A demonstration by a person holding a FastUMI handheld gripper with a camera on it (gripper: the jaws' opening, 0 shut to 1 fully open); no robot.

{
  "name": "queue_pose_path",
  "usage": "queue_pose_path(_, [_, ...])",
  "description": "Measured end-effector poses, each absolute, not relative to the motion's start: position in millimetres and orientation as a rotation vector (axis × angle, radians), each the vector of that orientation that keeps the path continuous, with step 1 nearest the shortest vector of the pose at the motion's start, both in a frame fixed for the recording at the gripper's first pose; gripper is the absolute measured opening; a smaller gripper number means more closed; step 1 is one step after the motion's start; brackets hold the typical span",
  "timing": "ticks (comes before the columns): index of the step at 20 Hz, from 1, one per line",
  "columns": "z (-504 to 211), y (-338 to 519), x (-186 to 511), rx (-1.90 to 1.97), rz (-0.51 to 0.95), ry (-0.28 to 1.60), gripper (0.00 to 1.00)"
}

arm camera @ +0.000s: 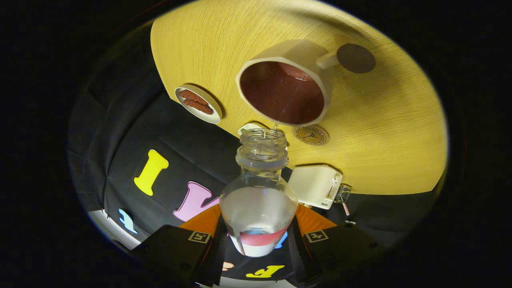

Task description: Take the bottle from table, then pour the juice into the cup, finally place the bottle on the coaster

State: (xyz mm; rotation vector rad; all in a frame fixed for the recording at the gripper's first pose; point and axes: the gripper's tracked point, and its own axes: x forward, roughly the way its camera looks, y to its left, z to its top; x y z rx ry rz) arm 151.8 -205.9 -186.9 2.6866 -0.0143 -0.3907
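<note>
A clear plastic bottle (259, 200) with no cap sits between my fingers, and my gripper (258, 236) is shut on its body. The bottle is tipped over, its mouth (263, 138) aimed at the cup. A thin stream runs from the mouth into the cream cup (285, 82), which stands on the wooden table (384, 140) just beyond the bottle and has a dark reddish inside with liquid in it. The cup's handle points toward a round dark coaster (355, 58) beside it.
A small white dish (199, 104) with brown pieces sits beside the cup. A round printed coaster (311, 135) lies near the bottle's mouth. A white boxy device (315, 186) with a wire part stands at the table's edge. A white object (248, 128) peeks from behind the bottle's mouth.
</note>
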Motion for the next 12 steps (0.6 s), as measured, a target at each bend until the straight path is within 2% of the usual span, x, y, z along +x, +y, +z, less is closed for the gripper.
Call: queue_pose_path(12, [-185.2, -202.2, 154.0, 2.684, -0.406, 0.006, 0.7])
